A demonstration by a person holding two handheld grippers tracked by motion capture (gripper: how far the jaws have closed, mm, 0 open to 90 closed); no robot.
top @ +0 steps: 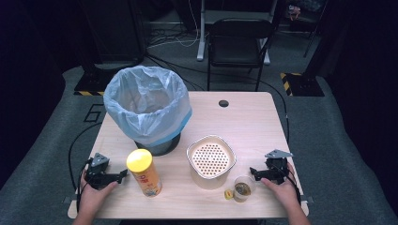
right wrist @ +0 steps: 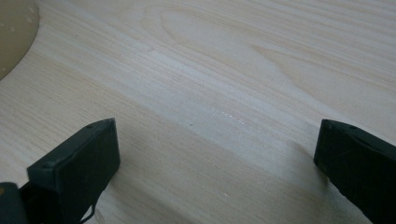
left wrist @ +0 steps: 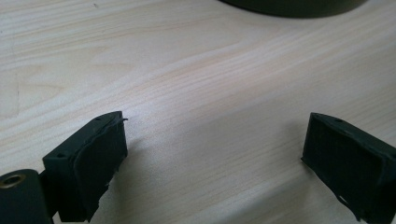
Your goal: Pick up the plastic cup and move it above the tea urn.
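Note:
My left gripper (top: pixel 123 174) rests on the table at the front left, just left of a yellow-lidded snack can (top: pixel 144 172) that stands upright. In the left gripper view its jaws stand wide apart over bare wood, so the left gripper (left wrist: pixel 215 149) is open and holds nothing. My right gripper (top: pixel 253 172) lies at the front right, beside a small clear cup (top: pixel 242 188) with dark contents. A small yellow cap (top: pixel 228 194) lies next to that cup. In the right gripper view the right gripper (right wrist: pixel 217 154) is open over bare wood.
A dark bin lined with a pale blue bag (top: pixel 146 105) stands at the table's back left. A cream strainer bowl (top: pixel 210 159) sits in the middle front. A black chair (top: pixel 238 44) stands beyond the table's far edge. A round cable hole (top: pixel 223 103) is near the back.

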